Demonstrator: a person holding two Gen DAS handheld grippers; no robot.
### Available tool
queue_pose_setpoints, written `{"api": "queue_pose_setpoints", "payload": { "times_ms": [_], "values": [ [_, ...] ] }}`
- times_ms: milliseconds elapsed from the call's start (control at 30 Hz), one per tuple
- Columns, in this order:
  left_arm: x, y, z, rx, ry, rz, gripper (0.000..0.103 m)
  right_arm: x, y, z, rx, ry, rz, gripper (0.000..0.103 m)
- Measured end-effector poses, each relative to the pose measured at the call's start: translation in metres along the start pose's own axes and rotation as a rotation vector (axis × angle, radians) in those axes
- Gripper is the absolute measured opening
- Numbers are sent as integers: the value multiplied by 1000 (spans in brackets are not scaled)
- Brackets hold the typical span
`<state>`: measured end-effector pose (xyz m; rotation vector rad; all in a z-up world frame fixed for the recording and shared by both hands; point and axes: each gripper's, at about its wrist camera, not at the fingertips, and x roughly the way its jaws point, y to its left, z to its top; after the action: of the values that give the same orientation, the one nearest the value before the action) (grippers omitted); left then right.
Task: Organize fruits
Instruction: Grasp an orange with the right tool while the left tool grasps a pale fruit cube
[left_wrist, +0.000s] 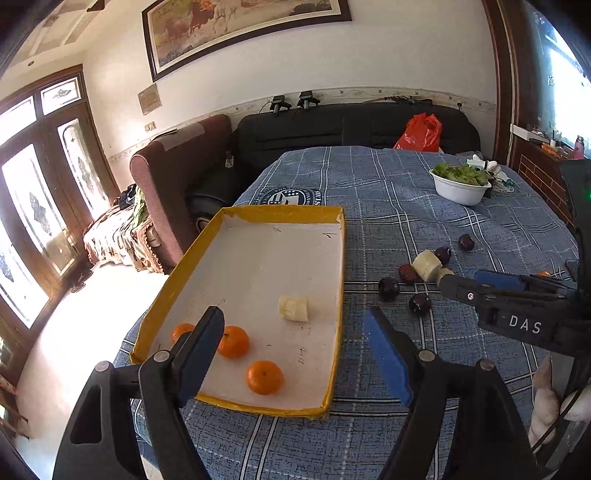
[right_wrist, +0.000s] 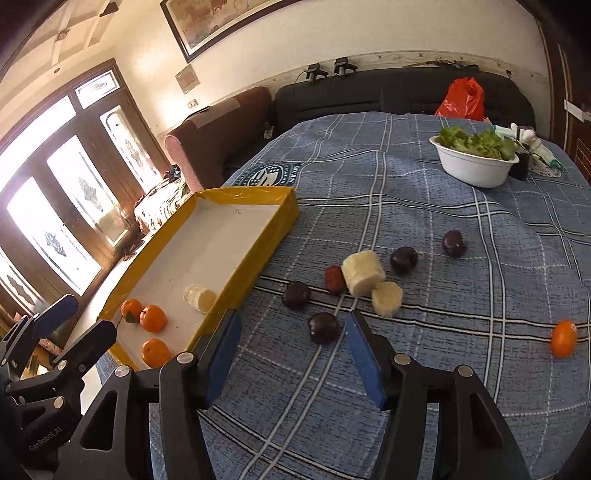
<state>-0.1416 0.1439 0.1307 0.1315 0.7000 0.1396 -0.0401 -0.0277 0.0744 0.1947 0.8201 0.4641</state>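
A yellow-rimmed white tray (left_wrist: 236, 212) (right_wrist: 258, 195) holds three oranges (left_wrist: 265, 376) (right_wrist: 153, 318) and one pale banana piece (left_wrist: 294, 308) (right_wrist: 199, 297). On the blue checked cloth lie two more banana pieces (right_wrist: 362, 272), several dark plums (right_wrist: 323, 327) (left_wrist: 420, 303) and a loose orange (right_wrist: 564, 338). My left gripper (left_wrist: 295, 354) is open and empty above the tray's near end. My right gripper (right_wrist: 291, 362) is open and empty just short of the nearest plum; it also shows in the left wrist view (left_wrist: 480, 288).
A white bowl of green leaves (right_wrist: 476, 162) (left_wrist: 460, 184) stands at the far right of the table. A dark sofa with a red bag (right_wrist: 461, 98) runs behind it. The table's left edge drops off beside the tray.
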Motion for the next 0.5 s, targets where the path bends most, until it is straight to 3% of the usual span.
{"api": "queue_pose_setpoints", "payload": {
  "times_ms": [300, 500],
  "values": [
    [5, -22, -2, 36, 24, -49, 78, -30, -67, -17, 94, -25, -59, 64],
    [21, -19, -6, -19, 63, -127, 78, -73, -143, -25, 231, -96, -165, 64]
  ]
}}
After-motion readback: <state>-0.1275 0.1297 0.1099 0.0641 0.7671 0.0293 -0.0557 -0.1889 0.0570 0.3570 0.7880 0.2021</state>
